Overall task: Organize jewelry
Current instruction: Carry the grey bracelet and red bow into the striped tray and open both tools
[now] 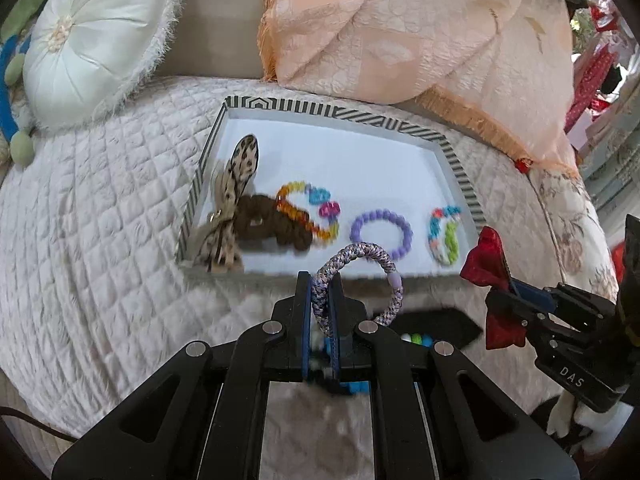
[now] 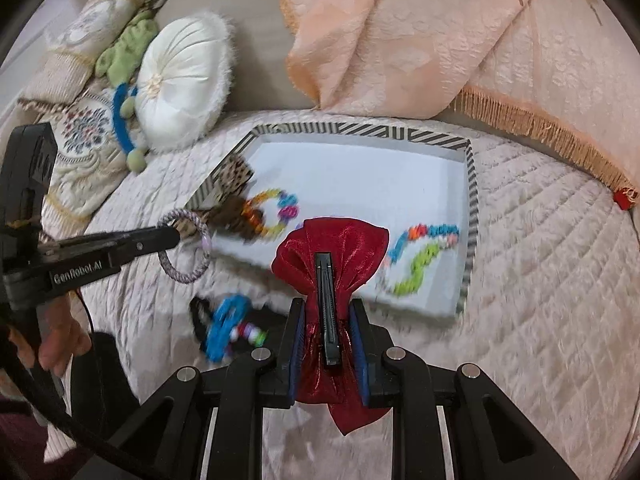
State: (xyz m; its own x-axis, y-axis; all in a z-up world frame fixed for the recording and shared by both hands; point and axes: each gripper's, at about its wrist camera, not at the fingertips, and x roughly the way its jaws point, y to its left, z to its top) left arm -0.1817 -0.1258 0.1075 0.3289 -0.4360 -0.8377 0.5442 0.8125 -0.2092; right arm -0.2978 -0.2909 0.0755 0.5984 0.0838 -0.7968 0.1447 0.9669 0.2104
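Observation:
A striped-rim white tray [image 1: 454, 160] [image 2: 472, 196] lies on the quilted bed. In it are a leopard bow [image 1: 236, 184], a brown scrunchie [image 1: 272, 226], a multicolour bead bracelet [image 1: 308, 212] [image 2: 272, 212], a purple bead bracelet [image 1: 380, 234] and a colourful bead bracelet [image 1: 444, 238] [image 2: 424, 256]. My left gripper [image 1: 322, 284] [image 2: 176, 236] is shut on a lilac braided hair tie [image 1: 376, 264] [image 2: 188, 244], just before the tray's near edge. My right gripper [image 2: 328, 312] [image 1: 508, 292] is shut on a red bow clip [image 2: 332, 252] [image 1: 486, 264], near the tray's front right corner.
Loose on the quilt in front of the tray lie a blue ring piece [image 2: 226, 320], small coloured beads [image 2: 250, 334] [image 1: 416, 338] and a black item [image 1: 440, 324]. A white round cushion [image 1: 92, 40] [image 2: 180, 84] and a peach fringed cover [image 1: 400, 28] stand behind the tray.

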